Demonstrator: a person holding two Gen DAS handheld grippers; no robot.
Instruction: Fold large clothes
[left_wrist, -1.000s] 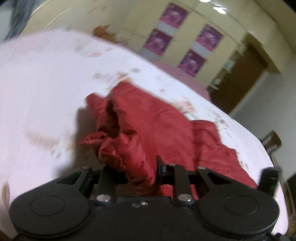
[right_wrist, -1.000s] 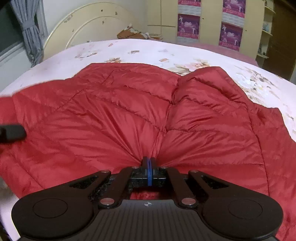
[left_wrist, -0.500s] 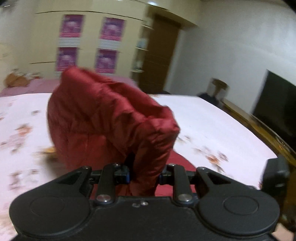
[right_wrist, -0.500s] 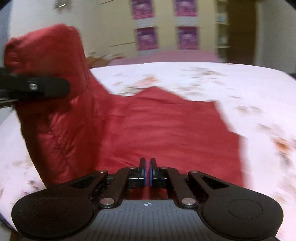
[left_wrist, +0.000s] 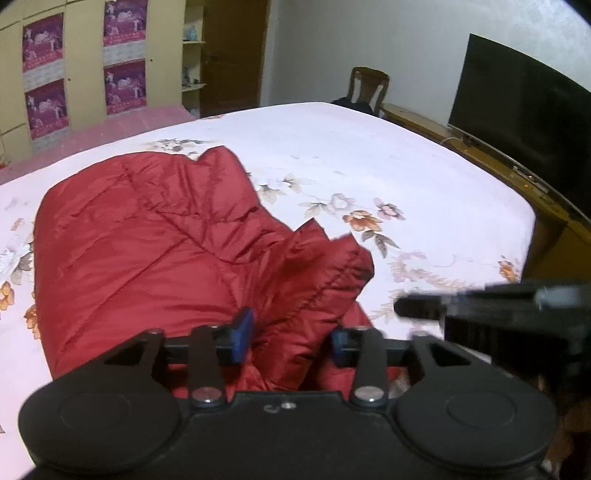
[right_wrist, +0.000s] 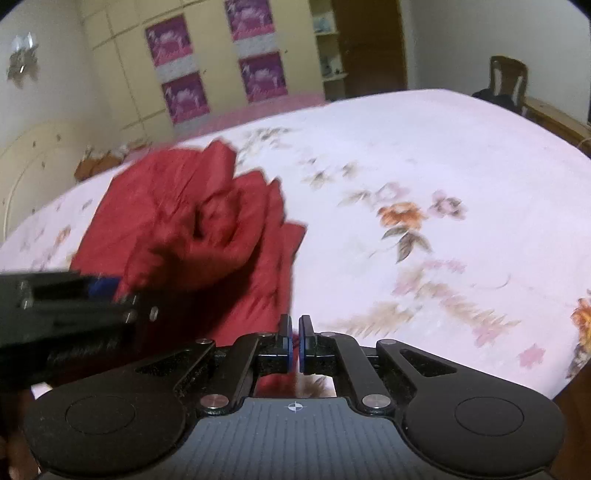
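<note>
A red quilted down jacket lies folded over on the floral bed sheet. My left gripper is open, its blue pads on either side of a loose fold of the jacket. The right gripper shows at the right edge of that view. In the right wrist view the jacket lies to the left, and my right gripper has its pads nearly together, with no cloth visibly between them. The left gripper crosses the left side of that view.
The bed's right edge drops to a wooden TV bench with a black television. A wooden chair stands past the bed's far corner. Cream wardrobes with pink posters and a headboard stand behind.
The left gripper carried the jacket's side up and over to the right, laid it down and opened. The right gripper moved right, off the jacket, and no longer pinches the cloth.
</note>
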